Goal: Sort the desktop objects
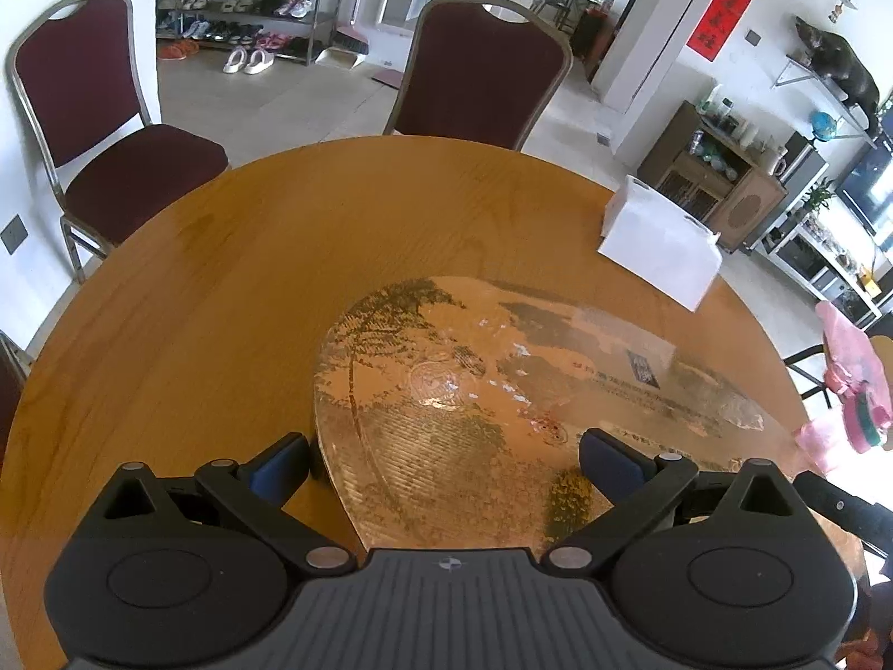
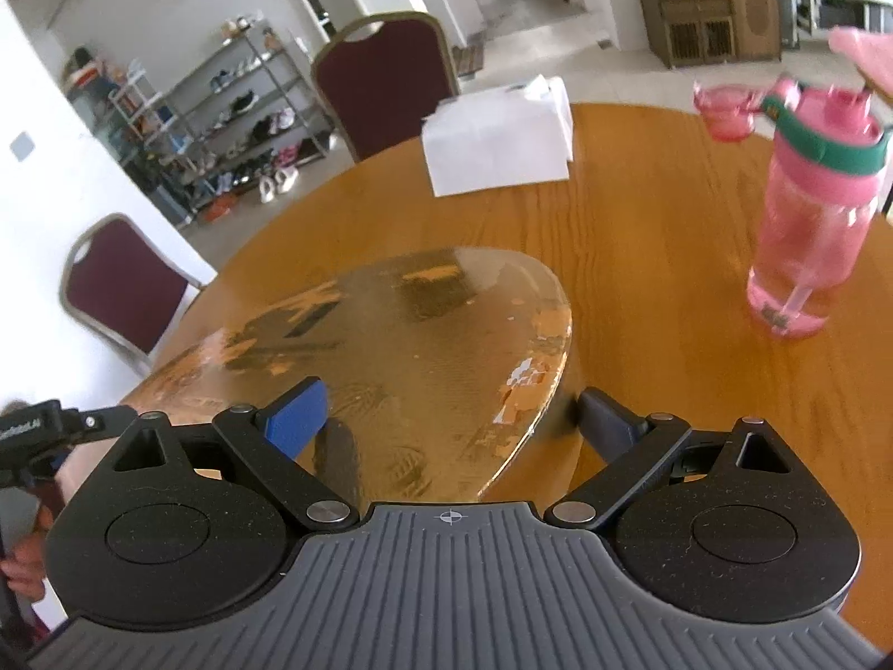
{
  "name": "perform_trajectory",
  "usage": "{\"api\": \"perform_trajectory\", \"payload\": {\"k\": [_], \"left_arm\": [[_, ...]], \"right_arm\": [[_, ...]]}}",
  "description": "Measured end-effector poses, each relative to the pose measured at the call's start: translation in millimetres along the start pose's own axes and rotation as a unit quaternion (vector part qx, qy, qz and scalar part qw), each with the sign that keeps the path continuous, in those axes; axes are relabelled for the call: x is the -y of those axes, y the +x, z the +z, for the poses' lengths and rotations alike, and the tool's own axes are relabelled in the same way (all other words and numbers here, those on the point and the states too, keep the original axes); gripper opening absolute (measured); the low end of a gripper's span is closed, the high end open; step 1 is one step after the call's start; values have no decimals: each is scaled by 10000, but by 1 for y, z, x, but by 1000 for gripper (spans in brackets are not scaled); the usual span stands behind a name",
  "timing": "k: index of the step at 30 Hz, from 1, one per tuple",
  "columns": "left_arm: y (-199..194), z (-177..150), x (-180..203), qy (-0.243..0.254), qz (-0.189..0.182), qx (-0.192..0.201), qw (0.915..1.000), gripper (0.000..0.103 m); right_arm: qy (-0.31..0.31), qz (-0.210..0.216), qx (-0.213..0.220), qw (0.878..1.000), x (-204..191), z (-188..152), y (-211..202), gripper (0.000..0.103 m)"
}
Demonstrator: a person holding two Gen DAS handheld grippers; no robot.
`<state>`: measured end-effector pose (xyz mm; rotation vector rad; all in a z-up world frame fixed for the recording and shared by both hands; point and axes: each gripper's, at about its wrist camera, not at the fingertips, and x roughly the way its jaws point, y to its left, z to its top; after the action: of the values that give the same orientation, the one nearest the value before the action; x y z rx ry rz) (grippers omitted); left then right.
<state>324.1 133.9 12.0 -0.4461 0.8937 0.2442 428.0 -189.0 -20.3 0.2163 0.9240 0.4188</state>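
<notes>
both grippers sit low at the near edge of a round wooden table (image 1: 195, 257), each spread wide and holding nothing. between the fingers of the left gripper (image 1: 443, 460) lies a flat, clear plastic fan (image 1: 474, 391) printed with trees, resting on the wood just ahead. the right gripper (image 2: 452, 419) also hangs over the fan (image 2: 402, 335), with its right finger just past the fan's right edge.

ahead and to the right of the right gripper, well apart, stands a pink bottle (image 2: 809, 212) with a green band and its flip cap open. farther ahead sits a white box (image 2: 497, 139), also seen far right of the left gripper (image 1: 661, 240).

no object looks lifted yet, so sorting seems at the reach stage. judging by position, the fan is the target; being thin and flat, it likely needs a finger slid under an edge before closing.
</notes>
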Motion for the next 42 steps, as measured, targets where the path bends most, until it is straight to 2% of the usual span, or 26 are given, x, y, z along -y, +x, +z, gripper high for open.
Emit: {"api": "perform_trajectory", "payload": {"k": [12, 16, 22, 27, 31, 38, 42], "left_arm": [[-63, -25, 13, 209, -353, 220, 9989, 101], [-90, -41, 5, 270, -552, 266, 9978, 101], [-135, -60, -15, 456, -626, 358, 9963, 101], [-175, -78, -31, 604, -880, 512, 9930, 101], [-194, -95, -43, 615, -1015, 599, 9911, 101], [-193, -118, -70, 487, -1027, 428, 9926, 101], [-197, -119, -73, 443, -912, 679, 9925, 101]], "right_arm": [[-456, -238, 290, 9983, -24, -21, -97, 96], [-490, -359, 482, 9970, -33, -41, -137, 96], [-382, -389, 629, 9965, -57, -77, -183, 96], [-363, -417, 871, 9947, -80, -110, -221, 96], [-350, -472, 1046, 9928, -92, -134, -254, 96], [-483, -553, 1036, 9919, -110, -170, -264, 95], [-513, -445, 985, 9928, -111, -176, -256, 95]]}}
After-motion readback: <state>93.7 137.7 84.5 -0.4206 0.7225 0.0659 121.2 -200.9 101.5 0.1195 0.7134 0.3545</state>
